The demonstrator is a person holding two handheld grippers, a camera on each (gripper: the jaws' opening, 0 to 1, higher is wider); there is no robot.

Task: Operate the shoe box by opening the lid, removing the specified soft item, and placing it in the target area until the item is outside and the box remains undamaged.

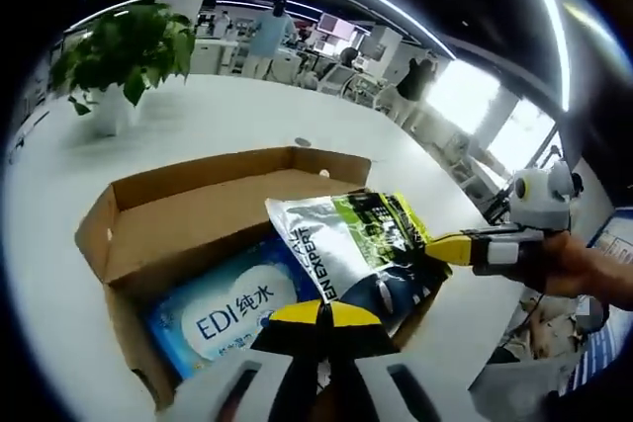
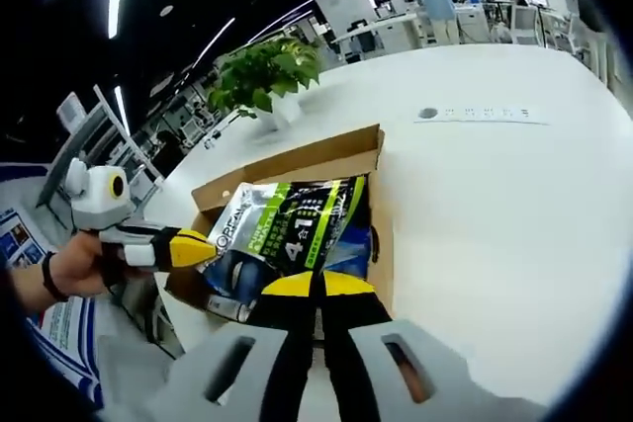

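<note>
Brown cardboard forms the box (image 1: 134, 234), which stands open on the white table (image 1: 227, 116) with its flaps up. The task's thing, a silver and green pouch (image 1: 346, 244), lies partly inside it, raised over the near corner and on top of a blue wipes pack (image 1: 223, 313). In the left gripper view the pouch is straight ahead of the left gripper (image 1: 323, 315), just beyond its yellow tips, and its long axis runs from the box's middle toward the corner where the right gripper (image 1: 445, 247) comes in from the side. The right gripper's tips meet the pouch's edge there, so it seems closed on the pouch. The left gripper's jaws appear together in front of the pouch's bottom edge; whether they pinch it I cannot tell. In the right gripper view the same relation is mirrored: the pouch (image 2: 287, 219) lies directly before the right gripper (image 2: 316, 286), and the left gripper (image 2: 193, 247) touches its side. Both grippers are equally near, but the next pull, I judge, should go upward and away from the box wall, so that the cardboard does not tear. Counted: one box, one pouch, one wipes pack, two grippers, one plant (image 1: 134, 46).
</note>
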